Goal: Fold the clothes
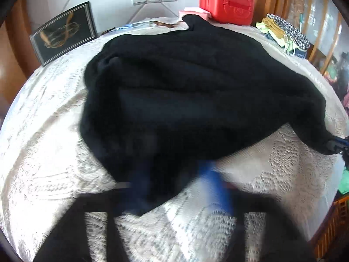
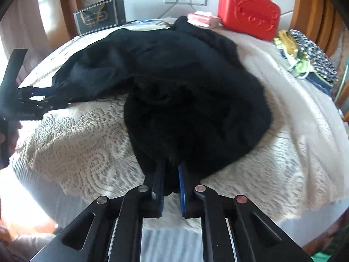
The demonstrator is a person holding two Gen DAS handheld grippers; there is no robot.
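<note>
A black garment [image 1: 192, 96] lies spread on the bed's white lace cover [image 1: 48, 144]; it also shows in the right wrist view [image 2: 185, 100]. My left gripper [image 1: 174, 183] is blurred and shut on the garment's near edge; in the right wrist view the left gripper [image 2: 51, 97] pinches a corner at the far left. My right gripper [image 2: 171, 174] is shut on the garment's near hem, with cloth bunched between the blue pads [image 2: 181, 183]. In the left wrist view the right gripper [image 1: 329, 145] holds a stretched corner at the far right.
A red case [image 1: 226, 2] and a pink box [image 1: 194, 13] stand by the headboard. A framed picture [image 1: 63, 32] leans at the back left. A pile of folded clothes [image 1: 285, 35] lies at the back right. An orange crate [image 1: 336, 220] stands beside the bed.
</note>
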